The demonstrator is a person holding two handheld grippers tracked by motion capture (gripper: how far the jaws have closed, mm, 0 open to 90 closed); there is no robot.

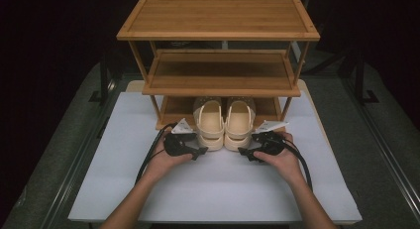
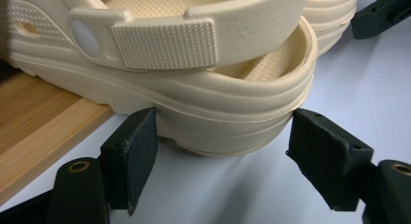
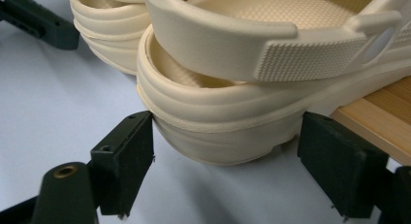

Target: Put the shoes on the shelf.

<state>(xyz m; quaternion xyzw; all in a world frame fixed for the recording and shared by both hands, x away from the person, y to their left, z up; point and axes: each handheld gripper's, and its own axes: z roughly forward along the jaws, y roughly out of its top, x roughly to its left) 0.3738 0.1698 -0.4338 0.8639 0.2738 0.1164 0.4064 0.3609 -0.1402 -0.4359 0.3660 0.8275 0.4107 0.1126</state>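
Left of the three-tier bamboo shoe rack's (image 1: 218, 85) centre, the left gripper (image 1: 200, 152) stands released, jaws spread around the heel of the left cream foam clog (image 1: 209, 125), one pad just brushing it; at right, the right gripper (image 1: 243, 152) is released too, straddling the right cream foam clog's (image 1: 238, 125) heel. Both clogs lie toes on the rack's bottom shelf, heels overhanging onto the white board (image 1: 124, 154). Risk: a pad catches a heel and drags a clog off. Count: two clogs, two grippers, one rack.
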